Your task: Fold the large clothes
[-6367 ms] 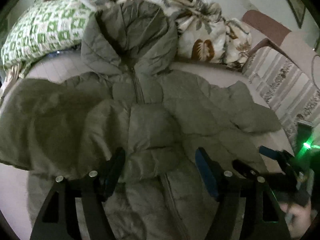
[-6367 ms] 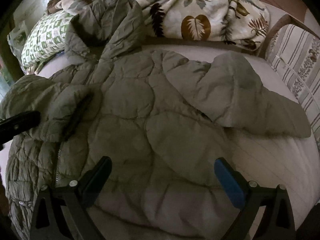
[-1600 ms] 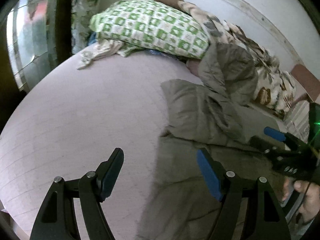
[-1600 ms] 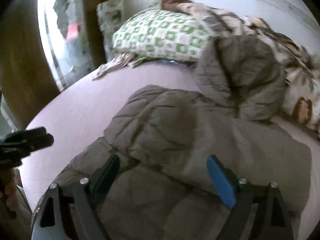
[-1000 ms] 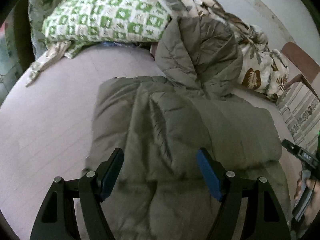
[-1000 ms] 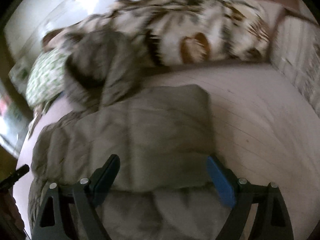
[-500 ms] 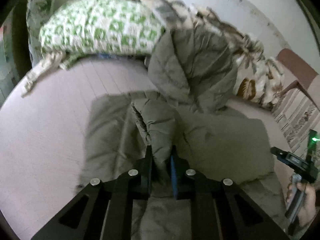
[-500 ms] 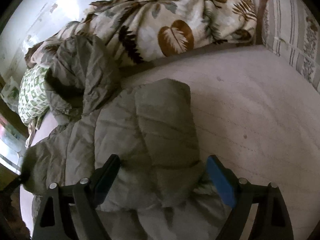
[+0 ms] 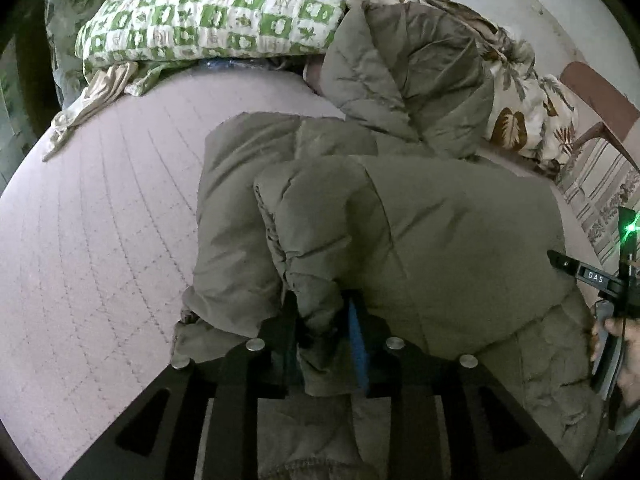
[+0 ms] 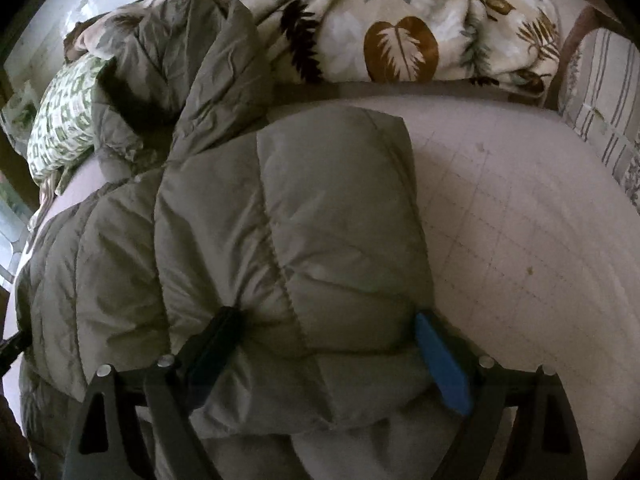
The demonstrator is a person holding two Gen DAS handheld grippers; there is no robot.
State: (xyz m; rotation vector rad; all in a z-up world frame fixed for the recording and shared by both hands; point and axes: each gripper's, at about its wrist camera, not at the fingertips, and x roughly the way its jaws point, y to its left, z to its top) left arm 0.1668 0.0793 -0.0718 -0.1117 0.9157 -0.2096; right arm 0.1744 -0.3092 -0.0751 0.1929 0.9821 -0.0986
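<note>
A: Where does the jacket lie?

B: On the bed, sides folded inward, hood toward the pillow. My left gripper pinches a sleeve fold; my right gripper stands wide, straddling the other folded sleeve.

A: Advice?

B: I judge: lay the pinched fold flat along the centre, release gently; the padding looks springy.

Left gripper pinched nearly closed on fabric; right gripper spread wide, low.

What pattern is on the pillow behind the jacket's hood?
Green-and-white checks with small leaf and flower motifs on the pillow, clearest in the left wrist view.
</note>
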